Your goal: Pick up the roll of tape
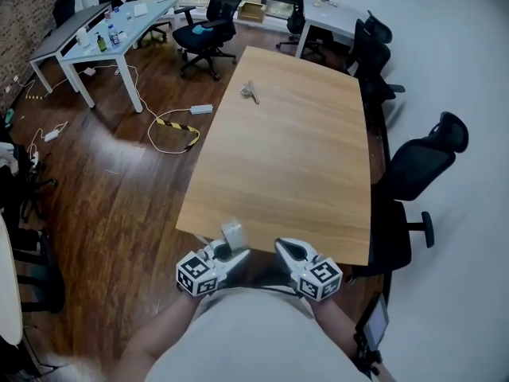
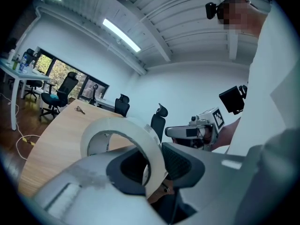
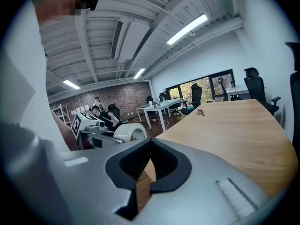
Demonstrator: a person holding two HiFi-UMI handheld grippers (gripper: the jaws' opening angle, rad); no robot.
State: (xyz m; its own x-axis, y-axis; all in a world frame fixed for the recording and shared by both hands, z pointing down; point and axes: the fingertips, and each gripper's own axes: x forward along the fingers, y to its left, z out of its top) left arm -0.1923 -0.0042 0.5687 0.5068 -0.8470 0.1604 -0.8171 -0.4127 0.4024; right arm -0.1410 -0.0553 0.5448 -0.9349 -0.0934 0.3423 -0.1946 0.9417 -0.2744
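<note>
A roll of whitish tape (image 1: 232, 232) is held upright just off the near edge of the wooden table (image 1: 294, 157), with my left gripper (image 1: 233, 254) shut on it. In the left gripper view the tape roll (image 2: 123, 131) stands between the dark pads, which press on its band, and its hole faces sideways. My right gripper (image 1: 281, 248) hovers beside it at the same edge, shut with nothing in it. The right gripper view shows its own jaw tips (image 3: 150, 141) meeting, with the tape roll (image 3: 130, 131) off to the left.
A bunch of keys (image 1: 250, 93) lies far down the table. Black office chairs (image 1: 413, 173) line the right side against the wall. A white desk (image 1: 111, 34), more chairs and cables (image 1: 171, 130) stand on the wood floor at left. The person's torso is close behind both grippers.
</note>
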